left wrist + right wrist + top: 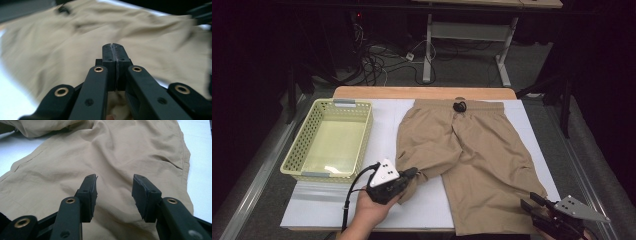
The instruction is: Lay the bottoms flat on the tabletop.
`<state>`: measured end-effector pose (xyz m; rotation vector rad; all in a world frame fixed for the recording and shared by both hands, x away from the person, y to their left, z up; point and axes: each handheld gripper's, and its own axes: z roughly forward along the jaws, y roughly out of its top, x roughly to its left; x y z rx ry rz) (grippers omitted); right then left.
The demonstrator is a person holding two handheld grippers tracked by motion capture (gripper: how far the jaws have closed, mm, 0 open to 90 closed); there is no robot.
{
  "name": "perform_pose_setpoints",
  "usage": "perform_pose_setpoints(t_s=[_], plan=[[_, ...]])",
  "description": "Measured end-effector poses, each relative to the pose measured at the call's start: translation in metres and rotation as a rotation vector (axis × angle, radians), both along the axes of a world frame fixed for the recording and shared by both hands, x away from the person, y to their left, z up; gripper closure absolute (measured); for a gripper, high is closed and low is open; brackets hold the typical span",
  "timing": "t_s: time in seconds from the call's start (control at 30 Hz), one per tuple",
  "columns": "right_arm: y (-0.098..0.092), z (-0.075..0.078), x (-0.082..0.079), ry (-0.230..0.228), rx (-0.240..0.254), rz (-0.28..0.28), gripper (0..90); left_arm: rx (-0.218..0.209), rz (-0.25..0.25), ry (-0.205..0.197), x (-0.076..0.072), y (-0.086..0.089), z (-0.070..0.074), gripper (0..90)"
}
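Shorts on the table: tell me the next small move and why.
Probably close the right claw on the hem of the shorts. Its jaws stand open over the fabric, while the left claw is already shut on the other leg's hem, so both legs could then be folded together.

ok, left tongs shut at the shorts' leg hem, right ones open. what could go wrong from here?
1. The left tongs pinch only the hem edge of the shorts; the fabric may slip out when pulled.
2. The right tongs hover open over the other leg, so that side may drag and bunch across the table.
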<state>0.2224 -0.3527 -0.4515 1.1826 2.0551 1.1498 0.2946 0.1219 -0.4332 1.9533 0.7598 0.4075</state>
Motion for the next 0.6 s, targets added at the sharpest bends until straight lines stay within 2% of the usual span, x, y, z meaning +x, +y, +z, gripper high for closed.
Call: perform_pose_setpoints(t_s=[0.03, 0.1, 0.13, 0.17, 0.27, 0.37, 0.43, 0.53, 0.6], plan=[[0.0, 0.0, 0.0, 0.0, -0.001, 0.0, 55.9, 0.035, 0.033, 0.005, 0.005, 0.005, -0.005, 87.7], [0.0, 0.0, 0.0, 0.0, -0.001, 0.001, 55.9, 0.052, 0.076, 0.045, 0.014, 0.014, -0.016, 87.7], [0.0, 0.0, 0.0, -0.001, -0.001, 0.001, 56.0, 0.078, 0.094, 0.051, 0.018, 0.017, -0.021, 87.7], [0.0, 0.0, 0.0, 0.001, -0.001, 0.0, 56.0, 0.115, 0.107, 0.052, 0.021, 0.018, -0.026, 87.7], [0.0, -0.001, 0.001, 0.005, -0.002, -0.001, 56.0, 0.174, 0.138, 0.094, 0.029, 0.019, -0.043, 87.6], [0.0, -0.001, 0.001, 0.007, -0.002, -0.002, 56.0, 0.151, 0.153, 0.134, 0.035, 0.02, -0.05, 87.5], [-0.001, -0.001, 0.001, 0.005, -0.001, 0.0, 56.0, 0.144, 0.157, 0.123, 0.033, 0.021, -0.047, 87.3], [-0.001, -0.001, 0.0, 0.003, -0.001, 0.0, 56.0, 0.109, 0.16, 0.11, 0.028, 0.022, -0.04, 85.7], [-0.001, -0.001, 0.001, 0.003, -0.003, 0.002, 56.0, 0.085, 0.161, 0.091, 0.024, 0.022, -0.033, 80.1]])
